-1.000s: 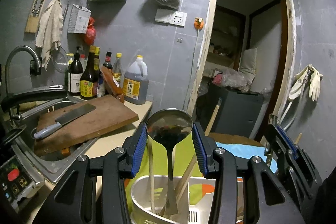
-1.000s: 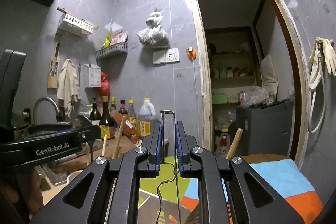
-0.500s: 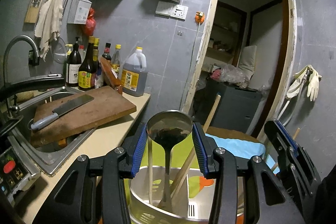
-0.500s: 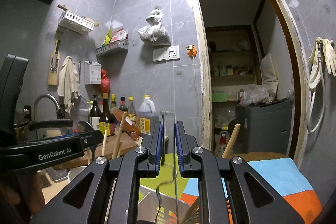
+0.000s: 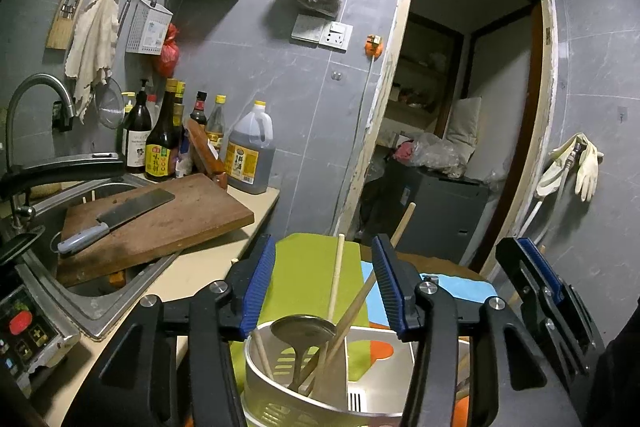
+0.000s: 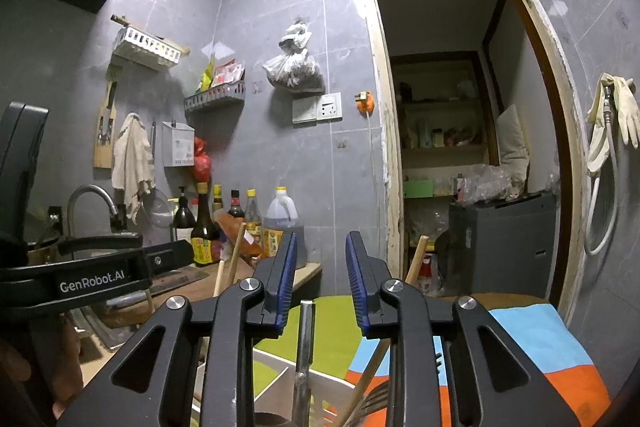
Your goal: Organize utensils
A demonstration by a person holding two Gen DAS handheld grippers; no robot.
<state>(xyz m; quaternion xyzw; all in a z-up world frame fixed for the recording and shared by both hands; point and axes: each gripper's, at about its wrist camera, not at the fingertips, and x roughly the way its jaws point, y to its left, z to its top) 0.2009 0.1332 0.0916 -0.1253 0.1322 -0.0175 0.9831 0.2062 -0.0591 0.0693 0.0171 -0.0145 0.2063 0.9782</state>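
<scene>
A: In the left wrist view, what is the left hand-held gripper (image 5: 324, 283) doing?

B: Its jaws are opening and grasp nothing. Below them, at six o'clock, stands the metal utensil holder (image 5: 256, 359) on a colourful cloth (image 5: 304, 267). The ladle (image 5: 302, 331) rests inside it, bowl upward, apart from both pads, with wooden chopsticks (image 5: 335, 279) leaning beside it.

A: And the surroundings?

B: At nine o'clock a cleaver (image 5: 116, 215) lies on a wooden cutting board (image 5: 192, 215) over the sink (image 5: 52, 287). The right hand-held gripper (image 5: 536, 279) shows at four o'clock.

A: Now the right wrist view?

B: The right hand-held gripper (image 6: 321, 267) is also opening — released. A metal handle (image 6: 306, 339) stands upright at six o'clock, just below the pads and touching neither. A white utensil rack (image 6: 320, 387) sits beneath it, with a fork (image 6: 372, 399) at five o'clock.
</scene>
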